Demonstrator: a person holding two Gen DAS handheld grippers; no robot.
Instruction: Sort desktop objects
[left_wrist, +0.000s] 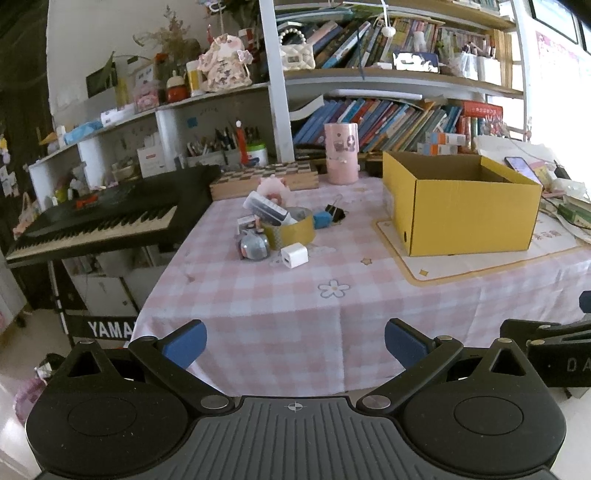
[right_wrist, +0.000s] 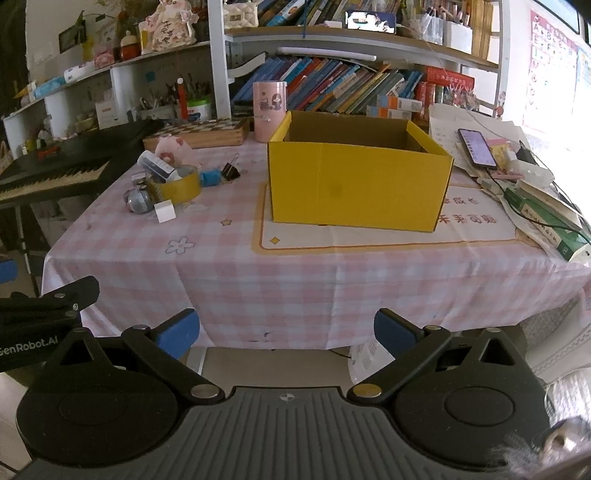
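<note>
**Two grippers wait at the edge of a cluttered desk**

Left wrist view: The left gripper hangs in the lower part of the frame, just off the near edge of a table draped in a pink checked cloth, its blue-padded fingers spread wide and holding nothing. At centre frame, a small heap of objects sits on the cloth: a roll of yellow tape, a white charger just in front of it, a grey round toy to its left, a black binder clip behind it to the right, and a pink plush toy at the back. An open yellow box stands at right of centre, well apart from the heap. A black keyboard fills the left of the frame.

Right wrist view: The right gripper sits at the bottom of the frame, short of the table's front edge, fingers likewise wide apart and empty. The yellow box stands at centre frame on a printed mat. The heap lies at upper left, with the tape, the charger and the clip near one another. A phone rests on papers at upper right.
</note>
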